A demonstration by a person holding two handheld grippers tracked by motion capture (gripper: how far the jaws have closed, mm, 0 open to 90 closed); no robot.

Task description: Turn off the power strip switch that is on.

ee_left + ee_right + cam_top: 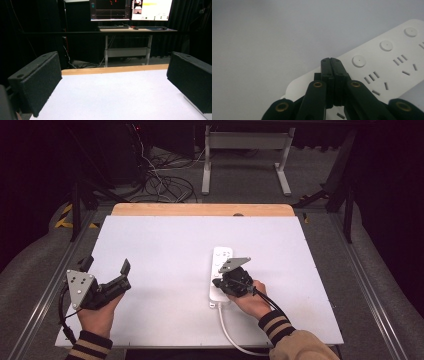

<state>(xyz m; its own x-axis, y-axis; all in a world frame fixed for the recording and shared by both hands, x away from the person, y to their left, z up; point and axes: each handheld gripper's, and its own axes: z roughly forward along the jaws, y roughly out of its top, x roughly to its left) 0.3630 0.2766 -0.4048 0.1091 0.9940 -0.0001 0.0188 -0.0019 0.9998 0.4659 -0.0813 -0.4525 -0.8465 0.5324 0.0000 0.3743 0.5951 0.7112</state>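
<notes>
the white power strip (220, 270) lies right of centre on the white table (165, 250), lengthwise away from the person. the right gripper (331, 62), jaws pressed together, sits directly over its near end. the left gripper (107, 270), jaws wide apart, rests well to the left.

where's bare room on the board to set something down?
Free: the wide stretch between the left gripper and the power strip; the far band below the wooden edge; the right side beyond the strip. Crowded: around the right gripper, shut over the strip, with the strip's cord trailing to the near edge.
</notes>
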